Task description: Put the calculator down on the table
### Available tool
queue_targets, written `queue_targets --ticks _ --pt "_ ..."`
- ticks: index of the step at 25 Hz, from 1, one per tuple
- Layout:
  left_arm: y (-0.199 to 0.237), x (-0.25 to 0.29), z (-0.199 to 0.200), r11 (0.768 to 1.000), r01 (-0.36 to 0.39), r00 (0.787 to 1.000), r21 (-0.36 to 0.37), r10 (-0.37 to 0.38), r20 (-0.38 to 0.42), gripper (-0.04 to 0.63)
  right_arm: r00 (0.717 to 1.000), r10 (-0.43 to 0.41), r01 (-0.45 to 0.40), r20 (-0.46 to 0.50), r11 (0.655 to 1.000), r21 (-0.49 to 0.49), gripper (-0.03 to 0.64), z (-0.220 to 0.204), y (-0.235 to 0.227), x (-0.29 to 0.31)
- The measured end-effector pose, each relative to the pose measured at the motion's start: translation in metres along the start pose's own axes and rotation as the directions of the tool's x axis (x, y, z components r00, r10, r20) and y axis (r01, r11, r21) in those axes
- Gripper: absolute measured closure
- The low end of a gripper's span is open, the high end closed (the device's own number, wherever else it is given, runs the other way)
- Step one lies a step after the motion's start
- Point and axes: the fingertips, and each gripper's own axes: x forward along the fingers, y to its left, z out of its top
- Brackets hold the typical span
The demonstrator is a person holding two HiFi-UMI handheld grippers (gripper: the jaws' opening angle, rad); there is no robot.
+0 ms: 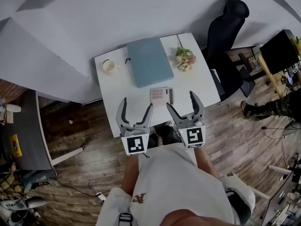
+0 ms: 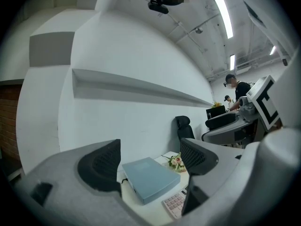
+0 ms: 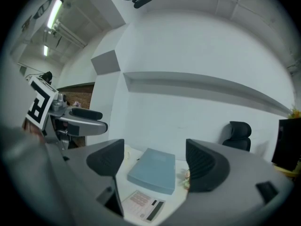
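Note:
A pink-keyed calculator (image 1: 162,96) lies flat on the white table (image 1: 109,112), near its front edge; it also shows in the right gripper view (image 3: 143,204) and partly in the left gripper view (image 2: 176,204). My left gripper (image 1: 135,110) is held above the table's front edge, left of the calculator, its jaws wide apart and empty. My right gripper (image 1: 184,105) is just right of the calculator, raised off the table, open with nothing between its fingers.
A blue-grey box (image 1: 149,61) lies behind the calculator. A white cup (image 1: 109,66) stands at the back left, a small flower bunch (image 1: 185,58) at the back right. A black office chair (image 1: 226,36) stands right of the table. A grey wall runs behind it.

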Motion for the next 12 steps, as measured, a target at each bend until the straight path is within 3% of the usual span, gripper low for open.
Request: queue_targets --ticks 12 --pt "-0.0057 -0.0030 0.0002 1.000 0.024 1.000 0.003 -0.024 0.002 0.192 1.000 -0.016 0.017 0.012 1.000 -0.007 0.218 0.0019 0.0016 -0.0074"
